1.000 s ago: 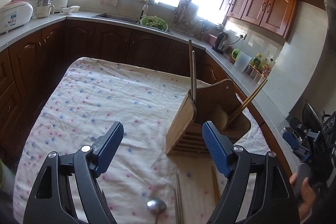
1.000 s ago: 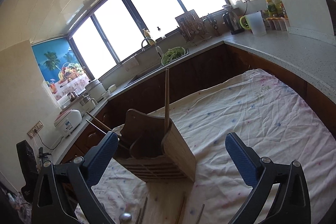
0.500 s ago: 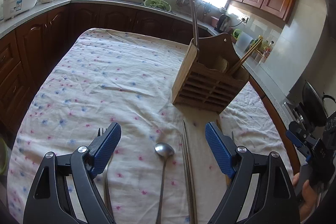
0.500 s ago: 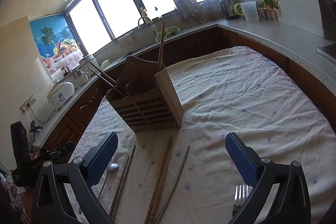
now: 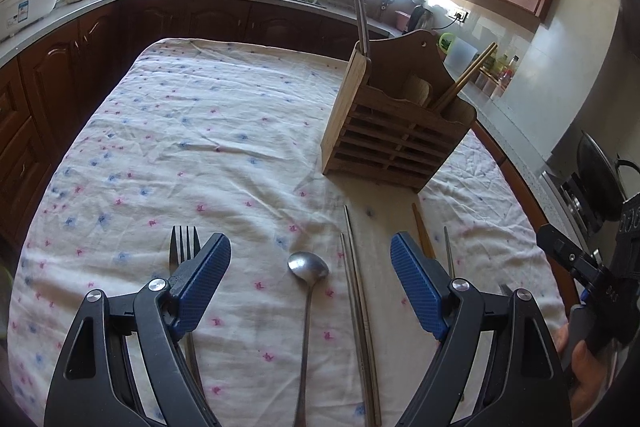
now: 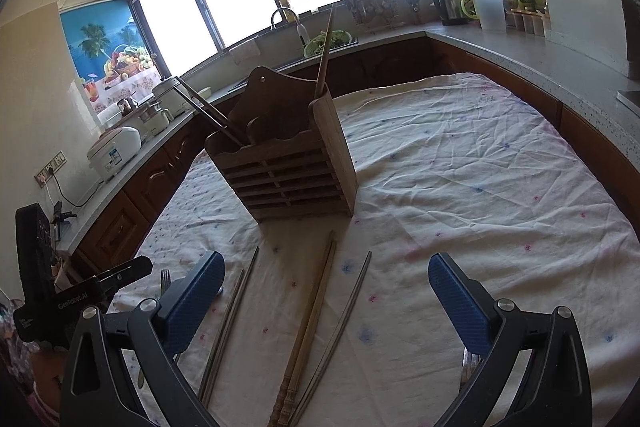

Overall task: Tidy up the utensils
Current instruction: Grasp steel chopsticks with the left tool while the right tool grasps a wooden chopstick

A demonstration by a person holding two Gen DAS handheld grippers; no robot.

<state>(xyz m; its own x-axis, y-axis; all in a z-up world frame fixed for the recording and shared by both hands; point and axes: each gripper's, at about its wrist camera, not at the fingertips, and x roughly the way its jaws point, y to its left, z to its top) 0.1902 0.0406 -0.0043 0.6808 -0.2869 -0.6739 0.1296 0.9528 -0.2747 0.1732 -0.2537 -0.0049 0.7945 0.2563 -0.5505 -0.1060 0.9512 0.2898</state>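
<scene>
Nearest the left hand-held gripper, whose blue pads stand wide apart and hold nothing, a spoon lies between the fingers on the table. A fork lies partly under its left finger, and a pair of metal chopsticks runs lengthwise just right of the spoon. The right hand-held gripper is equally wide and empty; wooden chopsticks and a thin metal pair lie between its fingers, another metal pair near its left pad. Open cloth stretches to the right of these in the right wrist view, out to the table's rounded edge; in the left wrist view the cloth is bare to the left and beyond the fork, up to the far edge by the dark cabinets.

Compared with half a second ago, both cameras sit lower and closer to the loose utensils, which fill more of the foreground; the fork tines now show beyond the left pad.

Farther off stands the wooden utensil holder, upright on the cloth, slatted front facing the grippers, with chopsticks leaning out of one compartment and a single stick rising from its side.
</scene>
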